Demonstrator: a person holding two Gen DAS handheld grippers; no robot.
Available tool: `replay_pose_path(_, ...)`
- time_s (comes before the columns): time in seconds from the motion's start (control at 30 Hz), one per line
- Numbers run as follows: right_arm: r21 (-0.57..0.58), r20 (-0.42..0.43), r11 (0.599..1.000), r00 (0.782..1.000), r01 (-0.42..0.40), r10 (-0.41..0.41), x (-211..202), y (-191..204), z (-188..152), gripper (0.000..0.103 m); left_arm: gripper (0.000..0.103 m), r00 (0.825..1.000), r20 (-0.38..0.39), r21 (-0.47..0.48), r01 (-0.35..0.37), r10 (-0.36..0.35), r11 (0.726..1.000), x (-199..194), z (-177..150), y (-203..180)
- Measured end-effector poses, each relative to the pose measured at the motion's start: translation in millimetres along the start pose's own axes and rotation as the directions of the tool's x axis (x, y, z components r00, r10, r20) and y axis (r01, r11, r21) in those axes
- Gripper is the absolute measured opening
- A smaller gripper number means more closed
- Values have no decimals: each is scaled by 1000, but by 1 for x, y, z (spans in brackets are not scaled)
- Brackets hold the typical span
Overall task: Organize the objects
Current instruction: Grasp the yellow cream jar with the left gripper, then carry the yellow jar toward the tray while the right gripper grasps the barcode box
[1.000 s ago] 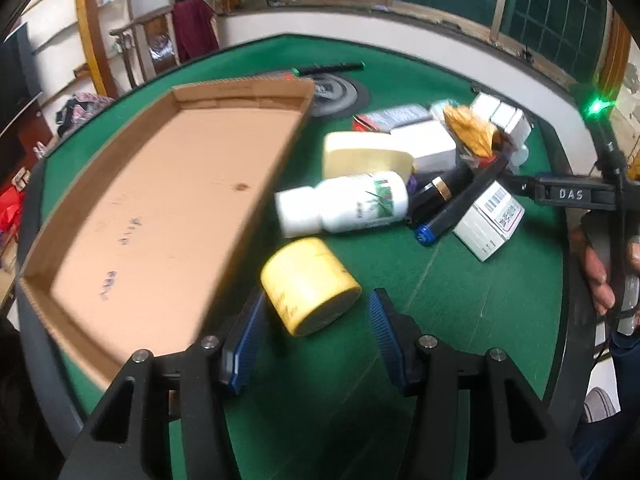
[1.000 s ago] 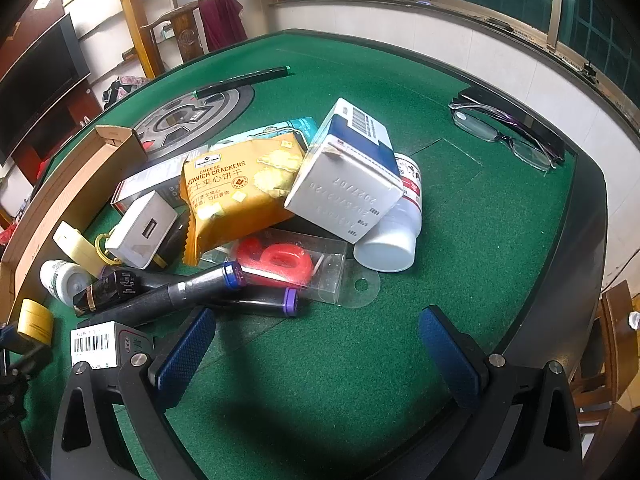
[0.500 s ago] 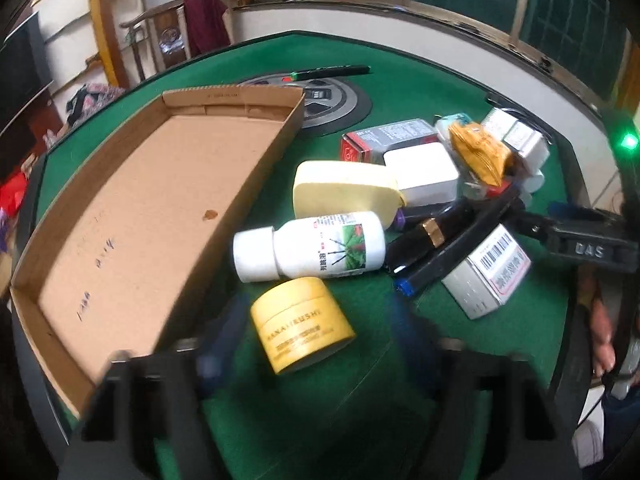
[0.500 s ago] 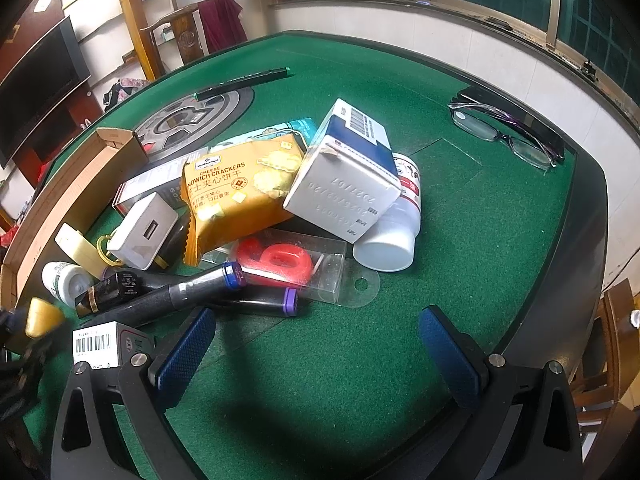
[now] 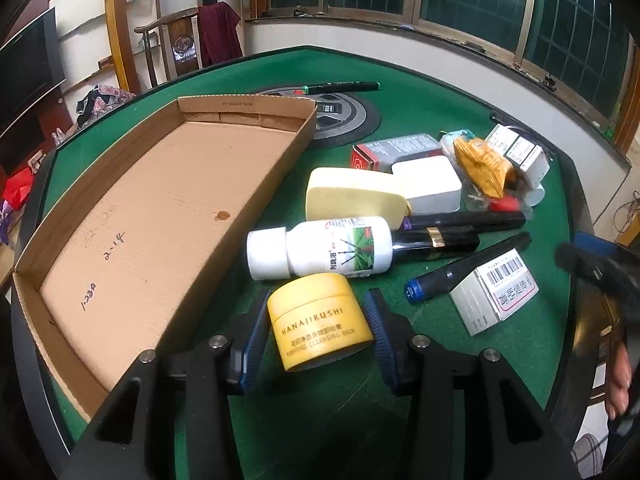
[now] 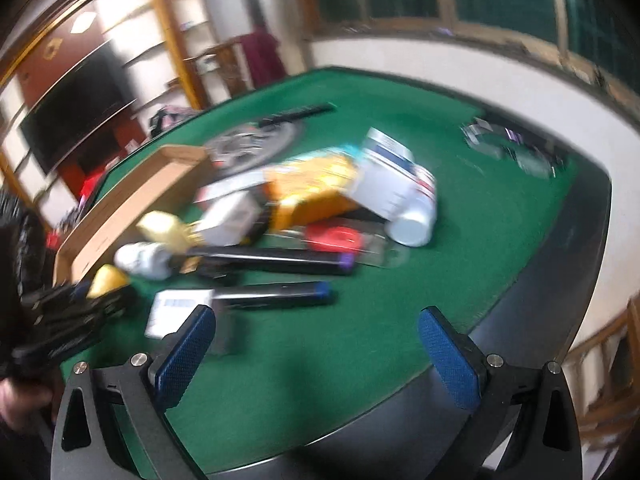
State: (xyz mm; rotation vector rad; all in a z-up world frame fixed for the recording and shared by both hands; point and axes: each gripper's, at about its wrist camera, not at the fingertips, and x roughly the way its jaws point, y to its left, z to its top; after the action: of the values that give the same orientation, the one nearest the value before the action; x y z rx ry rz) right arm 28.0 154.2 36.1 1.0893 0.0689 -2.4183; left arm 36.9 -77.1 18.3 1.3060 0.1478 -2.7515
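Note:
My left gripper (image 5: 316, 336) is shut on a yellow cleansing-balm jar (image 5: 318, 318), held upright just above the green table beside an empty shallow cardboard tray (image 5: 160, 216). A pile lies right of the tray: a white bottle (image 5: 320, 252), a pale yellow sponge (image 5: 352, 196), a white block (image 5: 428, 180), black pens (image 5: 464, 220), a barcode box (image 5: 496, 296) and a cracker packet (image 5: 480, 160). My right gripper (image 6: 316, 356) is open and empty near the table's front edge; its view is blurred. The jar (image 6: 106, 280) shows there too.
A black marker (image 5: 340, 87) lies on a round grey disc (image 5: 344, 114) at the back. Glasses (image 6: 516, 148) lie at the far right. A chair with a red cloth (image 5: 216, 36) and shelves stand behind the table.
My left gripper has closed on the yellow jar, stood it upright and lifted it. My right gripper has pulled back and up, blurring its view.

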Motion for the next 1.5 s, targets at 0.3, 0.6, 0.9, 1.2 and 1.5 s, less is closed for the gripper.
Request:
replay_pose_path(0.3,-146,-75,989,997,4,-15,15,60,-10,95,46,998,55,-16,-20,21,1000,-13,3,8)
replay_pose_path(0.6,-162,-139,986,989,30,-53,37,76,-10,77,46,995,96,-50,-12,17,999,-23,6,19)
replay_pose_path(0.9,-214,-189,977,981,-6,-35,39,82,-14,34,46,994,111,-68,12,-5,998,-27,6,28)
replay_pose_path(1.2,-262,38,965,999,23,-13,2,88,7,98,46,983,181,-141,22,4,990,-47,10,53)
replay_pose_path(1.5,-560,-81,827,997,-44,-2,56,103,19,87,46,976,180,-232,-75,119,970,-43,19,105)
